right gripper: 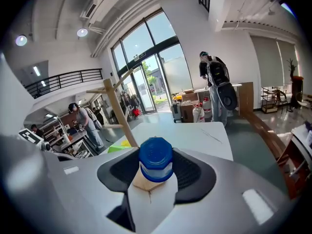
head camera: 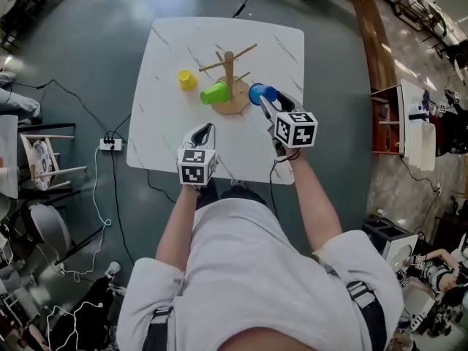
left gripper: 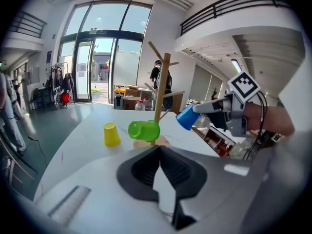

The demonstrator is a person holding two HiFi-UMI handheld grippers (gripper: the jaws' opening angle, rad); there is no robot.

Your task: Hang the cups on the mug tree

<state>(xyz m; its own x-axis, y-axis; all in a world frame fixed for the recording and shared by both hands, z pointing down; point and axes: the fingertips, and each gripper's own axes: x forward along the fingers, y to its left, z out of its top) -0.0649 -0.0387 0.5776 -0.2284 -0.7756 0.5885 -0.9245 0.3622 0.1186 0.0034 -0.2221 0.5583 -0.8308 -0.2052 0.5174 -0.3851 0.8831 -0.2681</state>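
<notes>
R gripper [right gripper: 156, 172] holds blue cup [right gripper: 155, 159] nr mug tree [head camera: 229, 68]; L gripper [head camera: 203, 131] closed, table edge [head camera: 157, 168].

The person wore a pale grey short-sleeved T-shirt [head camera: 248, 262] with dark webbing straps [head camera: 363, 302] over both shoulders. The left gripper [head camera: 204, 131] and right gripper [head camera: 272, 99] had smooth light-grey shells and black ribbed pads [left gripper: 145, 168] lining the jaws. Each carried a white cube [head camera: 296, 129] printed with black square markers. Thin black cables [left gripper: 258, 130] looped behind the right gripper.
</notes>
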